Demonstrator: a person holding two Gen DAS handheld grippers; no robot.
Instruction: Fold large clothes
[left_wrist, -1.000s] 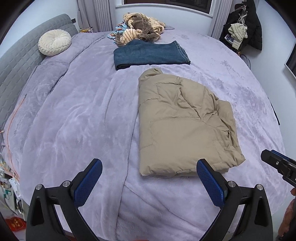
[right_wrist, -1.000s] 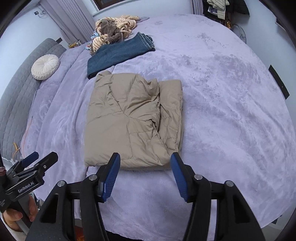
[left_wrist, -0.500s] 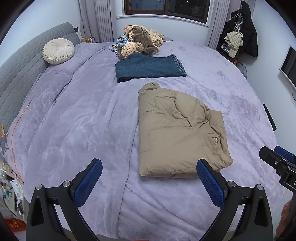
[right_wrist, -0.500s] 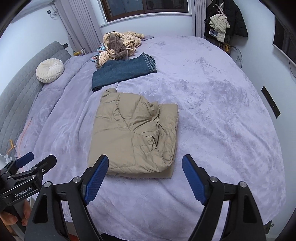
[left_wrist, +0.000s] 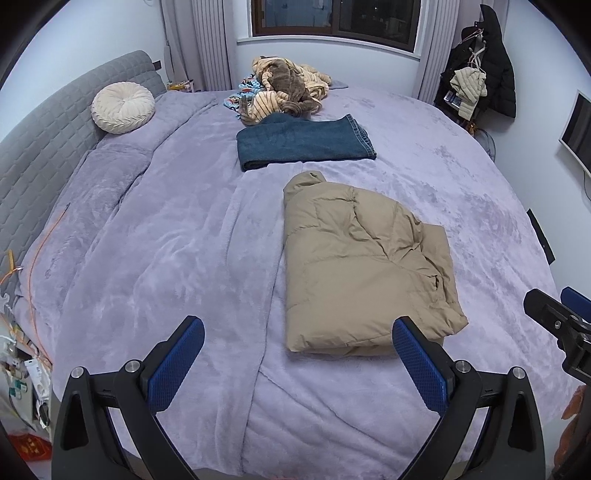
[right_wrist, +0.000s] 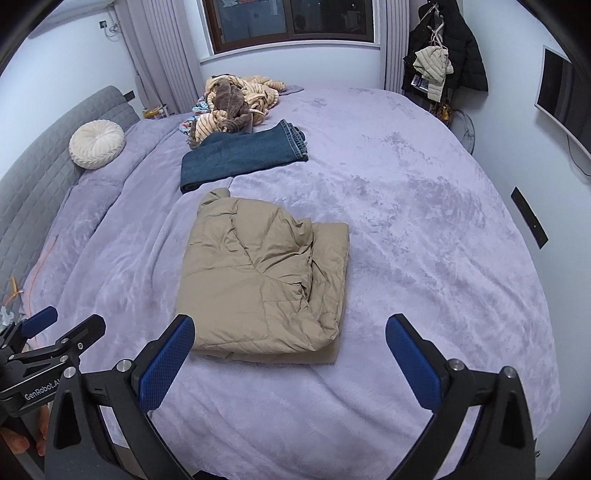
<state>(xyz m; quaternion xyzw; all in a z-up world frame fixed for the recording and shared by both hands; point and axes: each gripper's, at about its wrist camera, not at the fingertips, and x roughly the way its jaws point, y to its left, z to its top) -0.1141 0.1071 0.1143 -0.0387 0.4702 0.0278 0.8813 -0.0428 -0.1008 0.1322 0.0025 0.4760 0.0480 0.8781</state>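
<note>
A tan puffer jacket (left_wrist: 364, 266) lies folded into a rough rectangle on the purple bed; it also shows in the right wrist view (right_wrist: 264, 282). My left gripper (left_wrist: 295, 365) is open and empty, held above the bed's near edge, short of the jacket. My right gripper (right_wrist: 291, 363) is open wide and empty, also in front of the jacket's near edge. Folded blue jeans (left_wrist: 304, 146) lie beyond the jacket, also in the right wrist view (right_wrist: 242, 155).
A heap of unfolded striped and brown clothes (left_wrist: 286, 90) sits at the far side of the bed (left_wrist: 147, 240). A round cream cushion (left_wrist: 123, 107) leans on the grey headboard (left_wrist: 44, 147) at left. Coats hang on a rack (left_wrist: 480, 70) at right.
Both grippers have pulled back and up from the jacket, so it looks smaller and farther. The right gripper's jaws have opened wider. The jacket has not moved.
</note>
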